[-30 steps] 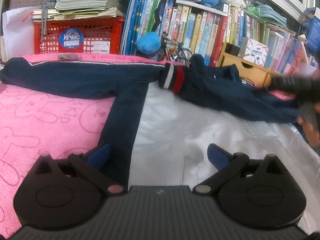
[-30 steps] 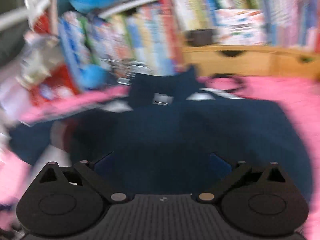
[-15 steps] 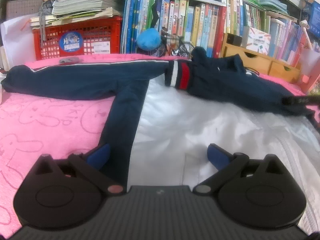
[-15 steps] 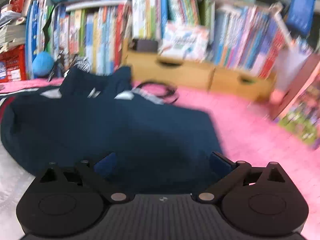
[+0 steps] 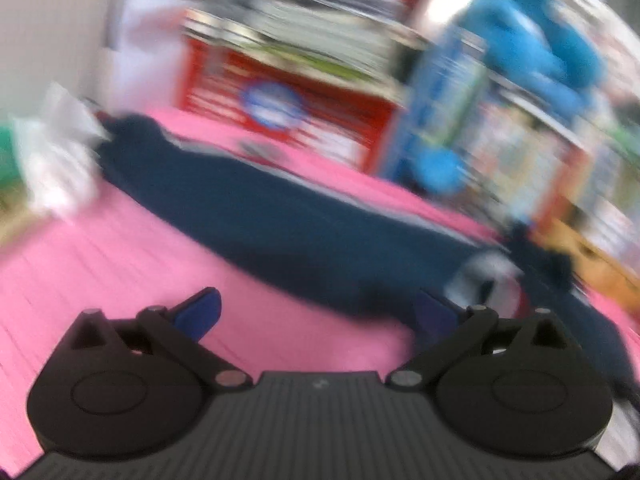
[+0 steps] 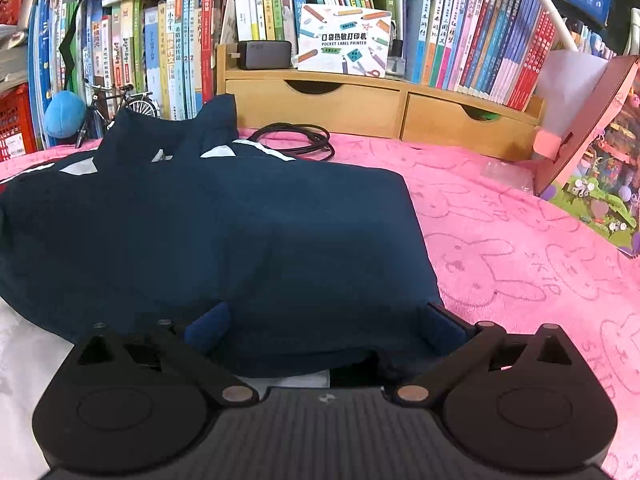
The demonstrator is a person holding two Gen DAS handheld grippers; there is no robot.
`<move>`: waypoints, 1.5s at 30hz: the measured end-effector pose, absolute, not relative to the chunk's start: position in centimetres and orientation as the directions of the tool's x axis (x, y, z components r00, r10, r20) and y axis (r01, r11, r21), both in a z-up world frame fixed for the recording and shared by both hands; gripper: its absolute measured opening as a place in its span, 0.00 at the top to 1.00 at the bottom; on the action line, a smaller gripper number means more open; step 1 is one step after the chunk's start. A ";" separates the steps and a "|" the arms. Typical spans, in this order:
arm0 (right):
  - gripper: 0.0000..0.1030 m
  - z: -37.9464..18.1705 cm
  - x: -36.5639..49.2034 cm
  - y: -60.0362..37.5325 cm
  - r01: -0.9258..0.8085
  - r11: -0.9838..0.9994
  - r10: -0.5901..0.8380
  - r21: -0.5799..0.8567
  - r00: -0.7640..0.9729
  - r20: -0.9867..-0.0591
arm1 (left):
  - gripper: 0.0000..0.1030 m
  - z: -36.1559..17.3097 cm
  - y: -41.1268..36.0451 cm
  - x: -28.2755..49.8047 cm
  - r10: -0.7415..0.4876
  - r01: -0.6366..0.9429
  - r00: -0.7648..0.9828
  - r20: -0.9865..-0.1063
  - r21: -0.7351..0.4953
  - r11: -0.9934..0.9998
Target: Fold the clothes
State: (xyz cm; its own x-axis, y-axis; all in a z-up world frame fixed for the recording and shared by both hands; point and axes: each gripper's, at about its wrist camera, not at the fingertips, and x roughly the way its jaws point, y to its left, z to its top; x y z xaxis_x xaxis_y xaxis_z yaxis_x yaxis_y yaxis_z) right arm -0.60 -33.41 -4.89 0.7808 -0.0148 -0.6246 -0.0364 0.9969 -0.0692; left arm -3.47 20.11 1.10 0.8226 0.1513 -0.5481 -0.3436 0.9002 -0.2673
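While both grippers' fingers stand released, the left gripper [image 5: 318, 314] apparently nears the jacket's sleeve [image 5: 280, 236]; a blurred, hasty grab could miss the jacket [image 6: 208, 236].

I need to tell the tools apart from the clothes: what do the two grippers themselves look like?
Both look alike. The left gripper and right gripper each have a black ribbed body, two rounded black housings with embossed circles, black linkage arms with silver pivot pins, and blue fingertips. No cables, sleeves or readable markings show.
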 end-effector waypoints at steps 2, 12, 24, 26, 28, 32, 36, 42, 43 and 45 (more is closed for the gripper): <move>0.00 -4.9 -0.5 -33.3 -0.035 0.997 -0.017 -0.072 0.781 -0.624 | 0.08 0.9 23.2 -1.5 0.235 -0.422 0.797 -0.556 -0.235 0.875; 0.00 -5.1 -0.5 -33.1 -0.030 0.997 -0.021 -0.071 0.781 -0.624 | 0.53 -2.5 30.7 5.3 0.388 -0.608 0.706 -0.592 -0.227 0.760; 0.00 -5.0 -0.2 -33.4 -0.026 0.999 -0.005 -0.041 0.776 -0.630 | 0.98 1.6 25.9 5.2 0.290 -0.401 0.876 -0.386 -0.246 0.882; 0.00 -5.0 -0.3 -33.3 -0.025 0.999 -0.005 -0.038 0.776 -0.631 | 0.98 2.6 22.9 5.1 0.202 -0.294 0.914 -0.352 -0.231 0.928; 0.00 -5.0 -0.3 -33.3 -0.025 0.999 -0.004 -0.037 0.776 -0.631 | 0.98 3.4 19.6 4.7 0.091 -0.174 0.938 -0.334 -0.229 0.958; 0.00 -4.9 -0.3 -33.3 -0.024 0.999 -0.003 -0.034 0.775 -0.632 | 0.97 4.6 11.5 3.0 -0.138 0.084 0.943 -0.303 -0.183 0.979; 0.00 -4.9 -0.2 -33.3 -0.024 0.999 -0.001 -0.031 0.775 -0.632 | 0.94 3.5 3.6 2.6 -0.355 0.332 0.832 -0.426 -0.129 0.934; 0.00 -4.9 -0.3 -33.3 -0.022 0.999 0.001 -0.026 0.774 -0.633 | 0.79 0.4 0.8 0.8 -0.396 0.389 0.752 -0.527 -0.130 0.912; 0.00 -4.9 -0.3 -33.3 -0.022 0.999 0.000 -0.026 0.775 -0.632 | 0.75 0.5 1.2 0.2 -0.406 0.393 0.752 -0.519 -0.141 0.909; 0.00 -4.6 -0.5 -32.8 -0.023 0.998 -0.022 -0.064 0.778 -0.628 | 0.64 0.7 2.6 -1.3 -0.419 0.396 0.759 -0.499 -0.156 0.905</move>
